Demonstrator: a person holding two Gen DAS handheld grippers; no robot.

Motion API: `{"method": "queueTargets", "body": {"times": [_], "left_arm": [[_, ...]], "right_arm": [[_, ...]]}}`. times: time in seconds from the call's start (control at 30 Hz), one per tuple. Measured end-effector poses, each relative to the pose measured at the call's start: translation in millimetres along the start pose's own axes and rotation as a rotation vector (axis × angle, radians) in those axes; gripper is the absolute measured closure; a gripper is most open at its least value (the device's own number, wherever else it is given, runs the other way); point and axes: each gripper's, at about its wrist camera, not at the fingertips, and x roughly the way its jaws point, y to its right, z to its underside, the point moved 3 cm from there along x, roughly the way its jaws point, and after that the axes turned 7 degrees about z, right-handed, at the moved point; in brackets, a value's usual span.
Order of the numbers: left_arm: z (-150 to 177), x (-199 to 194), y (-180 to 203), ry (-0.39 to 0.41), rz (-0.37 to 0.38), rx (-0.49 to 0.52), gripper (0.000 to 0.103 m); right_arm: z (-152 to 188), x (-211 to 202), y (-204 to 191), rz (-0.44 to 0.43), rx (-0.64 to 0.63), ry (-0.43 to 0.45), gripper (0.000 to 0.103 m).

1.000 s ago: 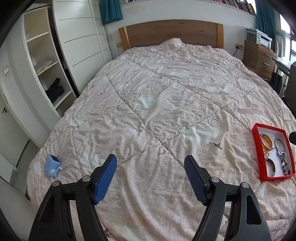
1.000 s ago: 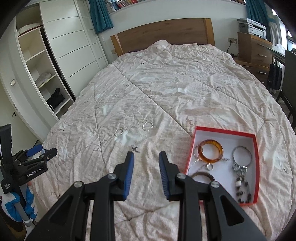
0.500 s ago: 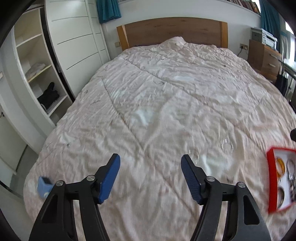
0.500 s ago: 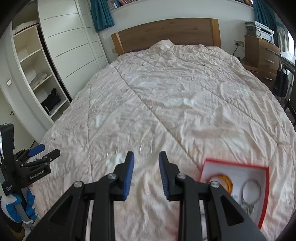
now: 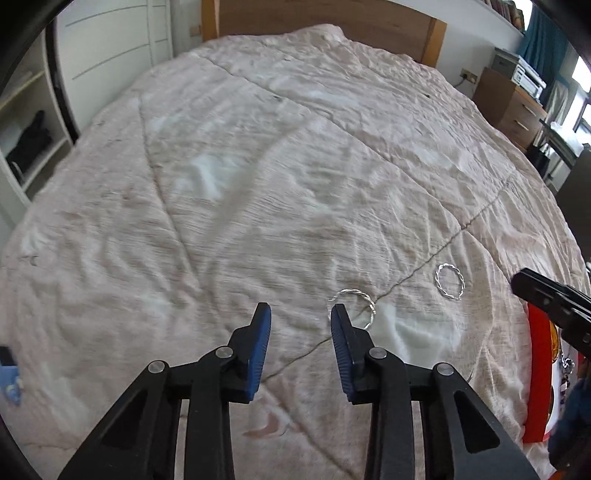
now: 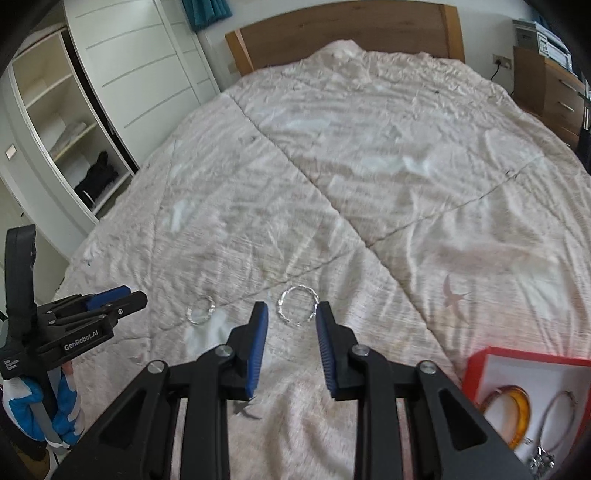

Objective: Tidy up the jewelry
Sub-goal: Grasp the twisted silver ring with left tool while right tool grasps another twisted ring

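Note:
Two twisted silver bangles lie on the beige quilt. In the left wrist view the near bangle (image 5: 356, 308) is just beyond my left gripper's (image 5: 301, 328) right fingertip, and the far bangle (image 5: 449, 281) lies further right. My left gripper is open and empty. In the right wrist view my right gripper (image 6: 290, 325) is open and empty, with one bangle (image 6: 298, 305) just past its fingertips and the other bangle (image 6: 201, 310) to the left. The red jewelry tray (image 6: 476, 373) holds an amber bangle (image 6: 511, 411) and a metal ring with charms (image 6: 559, 421).
The left gripper body (image 6: 70, 325) shows at the left of the right wrist view. The right gripper (image 5: 550, 306) shows at the right edge of the left wrist view, over the red tray (image 5: 537, 376). A white wardrobe (image 6: 74, 122) stands left, a wooden dresser (image 6: 550, 88) right, the headboard (image 6: 343, 33) behind.
Both grippers moved forward and down toward the two silver bangles. The left jaws narrowed and the right jaws widened. The tray slid to the right edge of both views.

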Motion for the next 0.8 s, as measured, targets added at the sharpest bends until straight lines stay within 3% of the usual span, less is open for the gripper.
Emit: {"method": "queueTargets", "body": {"times": [0.27,0.5,0.8], "left_arm": [[5,37,7,-0.051,0.047,0.015,0.071],[9,62,5,-0.099,0.041,0.001,0.076],[13,72,4,-0.104,0.038,0.016,0.077]], "right_arm": [[2,36,5,-0.006,-0.006,-0.032,0.078],[2,57,7,-0.006,-0.016,-0.059,0.078],[8,88,5,0.013,-0.036,-0.128,0.085]]}}
